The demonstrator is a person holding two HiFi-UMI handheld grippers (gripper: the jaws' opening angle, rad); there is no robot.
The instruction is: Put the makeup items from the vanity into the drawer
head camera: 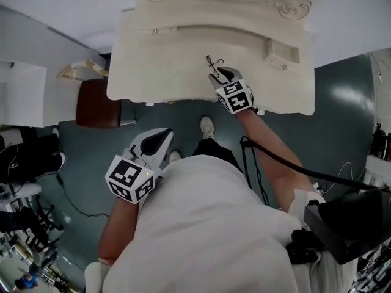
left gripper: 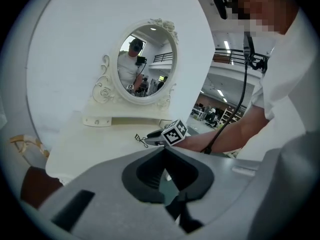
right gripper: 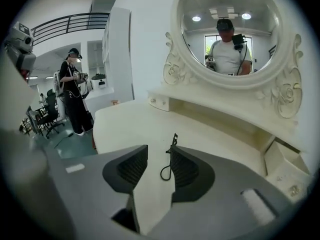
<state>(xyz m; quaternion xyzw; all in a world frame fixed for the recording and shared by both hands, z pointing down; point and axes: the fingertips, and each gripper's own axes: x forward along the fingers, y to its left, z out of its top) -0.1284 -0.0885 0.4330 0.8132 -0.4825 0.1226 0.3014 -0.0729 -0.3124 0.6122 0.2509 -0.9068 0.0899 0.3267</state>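
left claw (head camera: 164, 136): hangs off the desk (head camera: 159, 66), low by my body over the floor. jaws narrow, tips together, nothing in them. idle for now.

task item: eyelash curler (right gripper: 170, 154), thin black wire, lies flat on the desk top right of middle. no other makeup item visible on the desk.

right claw (right gripper: 160, 149): over the desk, jaws wide, tips low at the surface. curler's looped handle sits between the jaws, just beside the right pad. cannot tell if it touches.

step in hand, by my reading: grasp the curler. nothing put away yet, so the task is early.

- the item is thin and flat, so the tips need to go down to the desk top before closing.
- shift slightly right so the wire sits mid-gap, otherwise one pad may push it sideways.
- close on the stem above the loop, not on the loop, which could spring or twist.

small drawer (head camera: 282, 52): back right of the desk, looks open, near the right claw. short carry up and right.

room: bare desk top on all sides of the curler. raised back shelf and mirror (right gripper: 235, 34) lie behind, so the lift should stay low and forward. front edge of the desk is close behind the right claw.
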